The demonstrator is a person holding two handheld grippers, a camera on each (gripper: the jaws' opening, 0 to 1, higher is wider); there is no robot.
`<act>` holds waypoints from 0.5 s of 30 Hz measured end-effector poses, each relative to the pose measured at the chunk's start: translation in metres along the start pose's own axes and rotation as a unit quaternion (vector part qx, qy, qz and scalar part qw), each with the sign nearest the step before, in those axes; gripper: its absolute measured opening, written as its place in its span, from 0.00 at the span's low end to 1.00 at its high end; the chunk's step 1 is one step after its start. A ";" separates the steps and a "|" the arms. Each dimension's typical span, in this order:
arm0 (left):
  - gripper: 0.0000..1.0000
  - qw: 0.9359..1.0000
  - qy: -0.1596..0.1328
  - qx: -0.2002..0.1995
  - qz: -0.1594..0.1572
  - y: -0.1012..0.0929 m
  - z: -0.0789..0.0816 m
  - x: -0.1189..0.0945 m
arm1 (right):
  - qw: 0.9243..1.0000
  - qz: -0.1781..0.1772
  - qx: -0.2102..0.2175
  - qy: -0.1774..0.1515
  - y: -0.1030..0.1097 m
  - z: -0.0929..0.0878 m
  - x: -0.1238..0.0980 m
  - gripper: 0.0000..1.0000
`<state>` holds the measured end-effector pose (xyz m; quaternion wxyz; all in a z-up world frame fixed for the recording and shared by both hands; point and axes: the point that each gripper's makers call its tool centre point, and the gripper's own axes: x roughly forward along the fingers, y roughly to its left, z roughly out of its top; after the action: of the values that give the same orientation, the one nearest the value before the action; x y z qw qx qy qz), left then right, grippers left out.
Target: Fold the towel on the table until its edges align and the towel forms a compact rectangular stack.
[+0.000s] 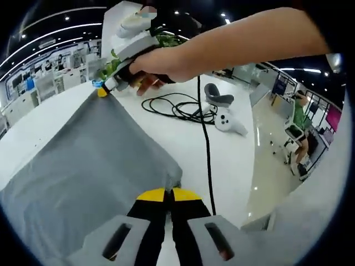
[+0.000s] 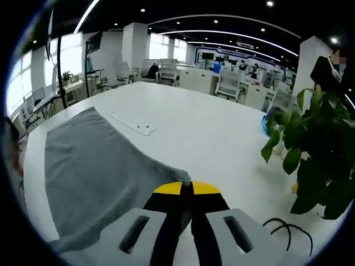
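1. The left gripper has its yellow tips pressed together on a corner of the gray towel. It is pinching the cloth.
2. The right gripper is also squeezed tight on a towel corner. In the left gripper view, this same gripper shows far off at the top, held by a person's hand, at another corner of the towel.
3. The towel lies spread out on the white table. It looks flat and wide, with both pinched corners along one edge.
4. I think the folding is just at the start. I see no folded layers yet. Both corners are held, so the next job is likely to lift that edge and bring it over to the far edge. After that, more folds are needed to make a small neat stack.
5. On the table, near the towel, there is a black cable in loops, a white controller, and a flat white strip.
6. A green plant stands at the table's side.
7. The room is a big bright office with desks, chairs and long ceiling lights. A person sits far away at a desk.
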<state>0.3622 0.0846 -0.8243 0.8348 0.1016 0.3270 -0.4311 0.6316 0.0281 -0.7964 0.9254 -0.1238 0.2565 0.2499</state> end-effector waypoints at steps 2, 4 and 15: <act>0.02 1.000 -0.006 -0.007 -0.003 0.002 -0.004 -0.011 | 1.000 -0.006 -0.001 -0.002 0.005 0.005 -0.007 0.01; 0.02 1.000 -0.017 -0.011 -0.003 0.005 -0.006 -0.023 | 1.000 -0.016 -0.011 0.001 0.010 0.011 -0.013 0.01; 0.02 0.998 -0.065 -0.005 -0.002 0.027 0.001 -0.085 | 0.999 -0.045 -0.022 -0.012 0.043 0.051 -0.036 0.02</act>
<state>0.3488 0.1558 -0.7724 0.8538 0.0684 0.2744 -0.4370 0.6035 0.0682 -0.7394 0.9356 -0.1529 0.2344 0.2152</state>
